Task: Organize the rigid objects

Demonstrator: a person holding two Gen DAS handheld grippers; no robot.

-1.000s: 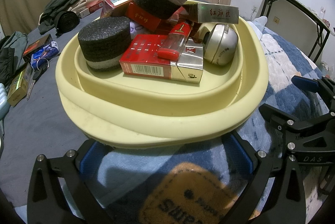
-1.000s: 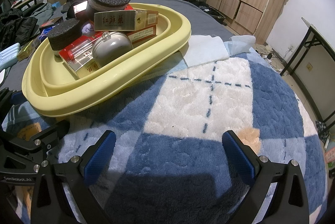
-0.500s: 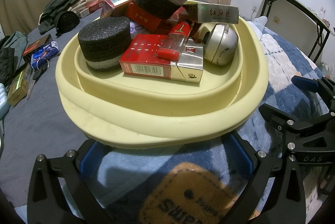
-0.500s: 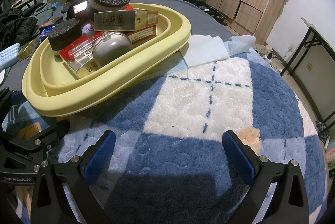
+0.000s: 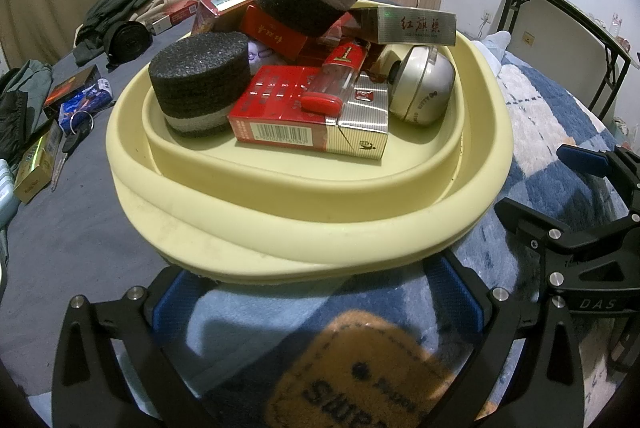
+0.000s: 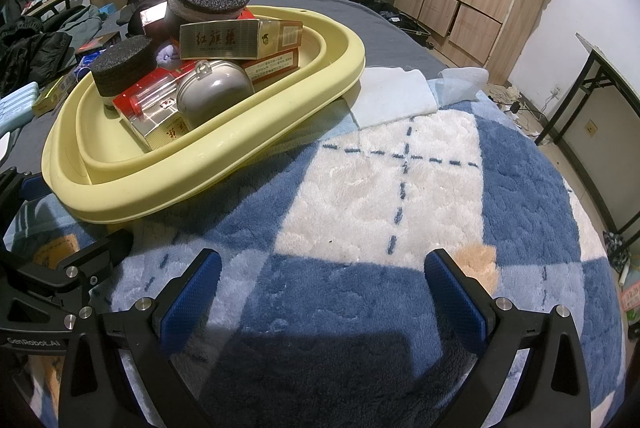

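Bedroom; plaid fleece blanket (image 6: 380, 187) over the bed. My left gripper (image 5: 316, 302) is wide open and empty, the yellow basin's (image 5: 320, 228) near rim just ahead between its pads. My right gripper (image 6: 320, 292), likewise open and empty, has the basin ahead-left, long axis running away; left is nearer. Cigarette packs (image 5: 308, 111), foam discs (image 5: 200, 75) piled inside. No change vs. 1 s ago.

Dim indoor light, hard shadows across blanket (image 6: 360, 308); strong fisheye bending, black corners; near label (image 5: 360, 380) blurred.
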